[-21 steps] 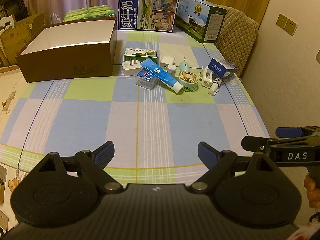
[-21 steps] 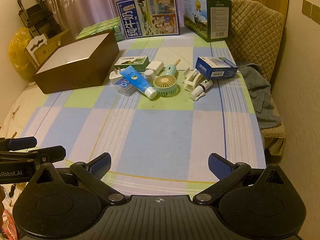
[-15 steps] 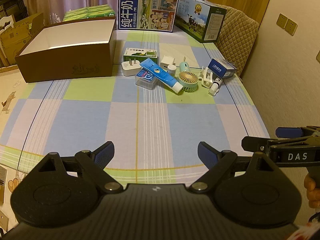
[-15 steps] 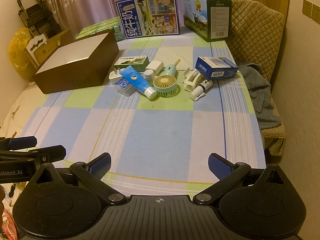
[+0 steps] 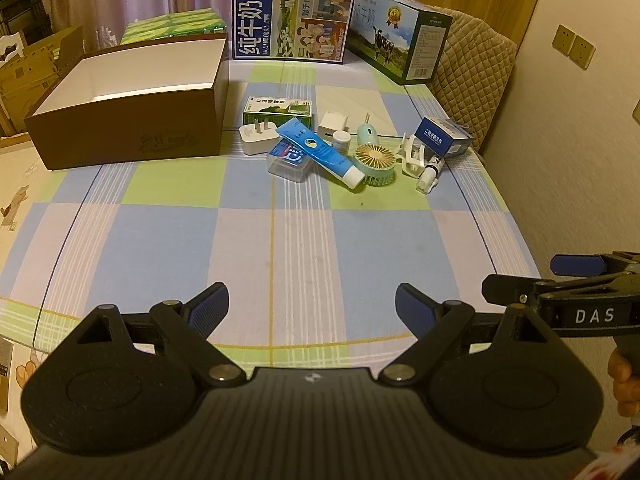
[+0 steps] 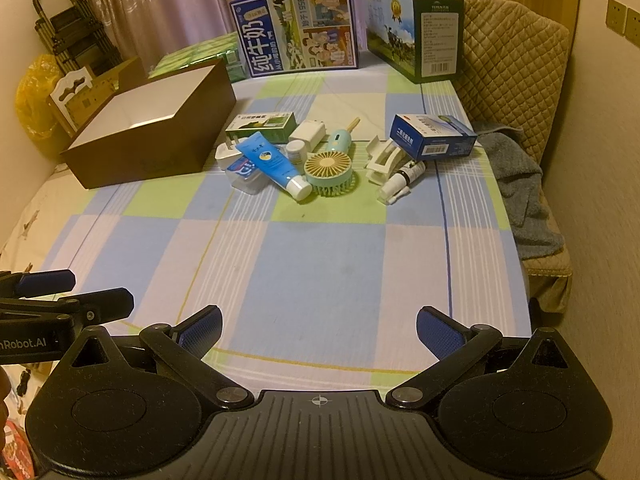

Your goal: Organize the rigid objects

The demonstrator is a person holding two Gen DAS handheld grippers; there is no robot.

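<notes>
Left tongs (image 5: 312, 306) and right tongs (image 6: 318, 328): both spread wide, holding nothing, low at 6 o'clock over the checked desk (image 5: 280, 248). Loose items clustered at 12 o'clock: toothpaste tube (image 5: 320, 152), mint fan (image 5: 376, 162), blue carton (image 6: 434, 140). Brown box (image 5: 128, 120), open-topped, at 10 o'clock.

Worktop (image 5: 280, 248): the near and middle cloth is bare from the left hand-held gripper (image 5: 312, 306) and right hand-held gripper (image 6: 319, 326) out toward 12 o'clock. Passage ends at a tight cluster: toothpaste tube (image 5: 320, 152), fan (image 5: 376, 162), blue carton (image 5: 440, 136). Open brown box (image 5: 132, 136) blocks 10 o'clock. Milk cartons (image 5: 292, 20) wall the far edge. Narrow lane between box and cluster.
</notes>
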